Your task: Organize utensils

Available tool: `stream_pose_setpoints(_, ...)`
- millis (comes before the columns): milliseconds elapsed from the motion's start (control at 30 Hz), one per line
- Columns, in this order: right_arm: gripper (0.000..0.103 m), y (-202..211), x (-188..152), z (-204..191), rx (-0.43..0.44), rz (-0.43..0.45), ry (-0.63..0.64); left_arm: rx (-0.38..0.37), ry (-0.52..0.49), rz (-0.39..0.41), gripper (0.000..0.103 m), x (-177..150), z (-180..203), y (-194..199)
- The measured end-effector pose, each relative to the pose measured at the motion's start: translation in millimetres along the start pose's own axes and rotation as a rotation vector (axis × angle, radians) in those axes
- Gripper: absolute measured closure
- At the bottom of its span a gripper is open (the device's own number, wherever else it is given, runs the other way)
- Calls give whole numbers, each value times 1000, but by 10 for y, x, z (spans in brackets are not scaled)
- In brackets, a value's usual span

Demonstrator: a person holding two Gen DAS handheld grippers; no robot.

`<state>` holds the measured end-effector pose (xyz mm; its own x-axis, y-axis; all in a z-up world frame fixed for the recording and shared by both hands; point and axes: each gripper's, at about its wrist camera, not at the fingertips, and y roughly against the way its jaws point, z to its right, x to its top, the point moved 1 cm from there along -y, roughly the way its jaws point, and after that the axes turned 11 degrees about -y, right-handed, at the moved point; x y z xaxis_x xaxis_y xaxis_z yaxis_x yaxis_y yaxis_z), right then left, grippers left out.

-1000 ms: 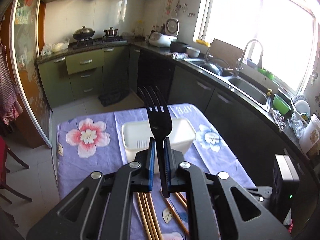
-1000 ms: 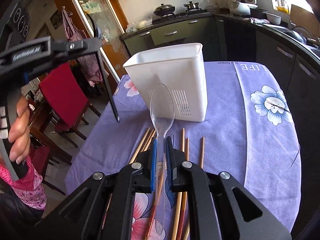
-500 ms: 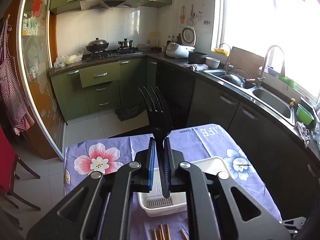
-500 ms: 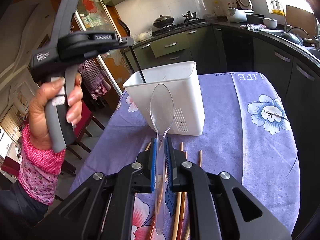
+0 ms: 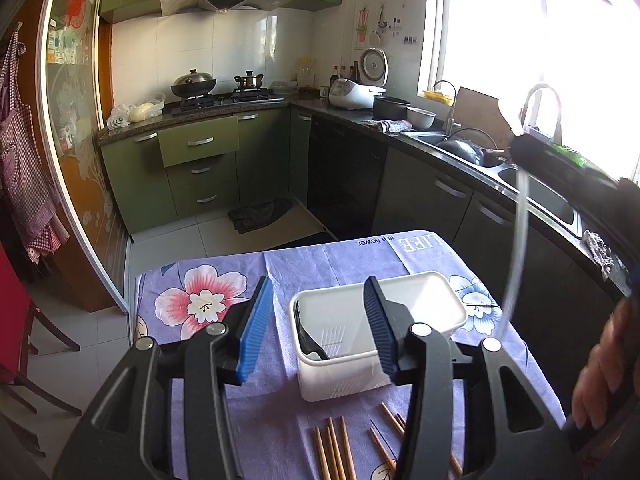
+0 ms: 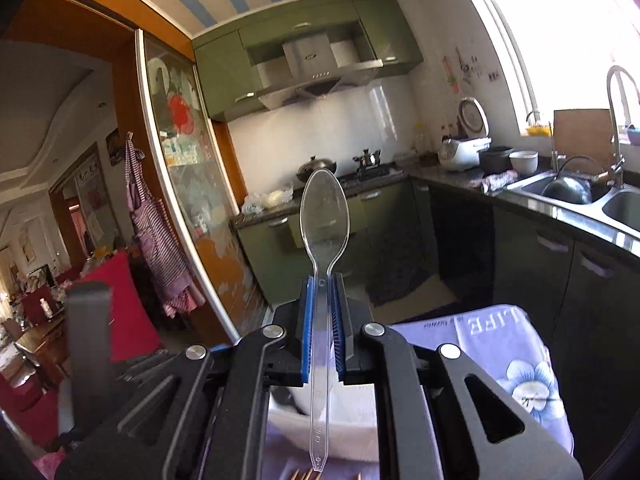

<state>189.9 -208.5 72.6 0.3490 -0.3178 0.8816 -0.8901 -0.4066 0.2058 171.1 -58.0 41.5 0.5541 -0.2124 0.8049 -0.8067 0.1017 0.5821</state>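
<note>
Black gripper (image 5: 318,330), blue pads (image 5: 256,330), seemingly ribbed.

You've got one white utensil holder (image 5: 420,312) on the table with one black fork (image 5: 310,344) inside. One clear plastic spoon (image 6: 325,224) is up in your right gripper (image 6: 322,320). At least six wooden chopsticks (image 5: 334,450) show, partly hidden.

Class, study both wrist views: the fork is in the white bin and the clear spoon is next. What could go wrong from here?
1. The right gripper pinches the clear plastic spoon on its thin handle, so it could swivel or slip.
2. The open left gripper hovers over the white bin, so the grippers might collide.
3. The chopsticks lie loose below, easily knocked.
</note>
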Motion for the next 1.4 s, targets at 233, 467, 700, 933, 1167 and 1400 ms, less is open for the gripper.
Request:
stream_pose_setpoints(233, 93, -606, -110, 82, -75, 9, 39, -23, -15, -10, 57, -133, -50, 192)
stream_pose_setpoints(467, 93, -673, -562, 275, -94, -47, 67, -53, -9, -35, 57, -245, -47, 189)
stream_pose_setpoints(700, 88, -544, -867, 395, -102, -84, 87, -68, -5, -83, 57, -340, -17, 123)
stream_pose_setpoints(933, 82, -128, -947, 499, -89, -87, 71, -90, 3, -154, 53, -533, 80, 72)
stream_pose_setpoints(1167, 73, 530, -1088, 758, -133, -137, 58, -122, 45, -338, 51, -1121, 189, -185)
stream_pose_setpoints(1400, 69, 800, -1347, 1116, -184, -236, 14, -111, 77, -495, 65, -1587, 208, -529)
